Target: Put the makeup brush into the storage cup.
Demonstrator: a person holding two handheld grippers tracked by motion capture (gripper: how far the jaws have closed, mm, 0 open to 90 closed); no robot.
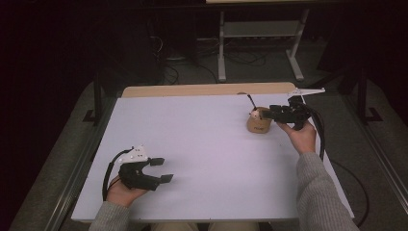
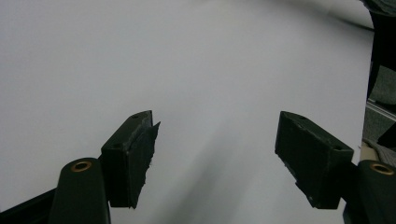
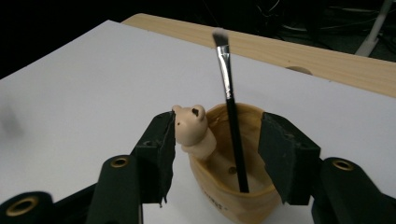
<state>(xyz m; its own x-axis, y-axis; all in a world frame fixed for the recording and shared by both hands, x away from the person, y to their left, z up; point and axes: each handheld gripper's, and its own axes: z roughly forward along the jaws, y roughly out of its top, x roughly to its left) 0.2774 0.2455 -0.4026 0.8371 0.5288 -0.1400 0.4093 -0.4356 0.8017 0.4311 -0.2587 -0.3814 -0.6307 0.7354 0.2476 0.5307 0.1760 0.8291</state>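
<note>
At the far right of the counter (image 1: pixel 192 144), your right gripper (image 3: pixel 217 154) stands partly open around the tan bear cup (image 3: pixel 233 186), its pads clear of the rim and of the black brush (image 3: pixel 231 112) leaning inside. Your left gripper (image 2: pixel 215 154) gapes wide over bare counter, holding nothing.

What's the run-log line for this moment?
right gripper: open, jaws either side of brush | brush: standing in bear cup | left gripper: open, empty, over table
</note>
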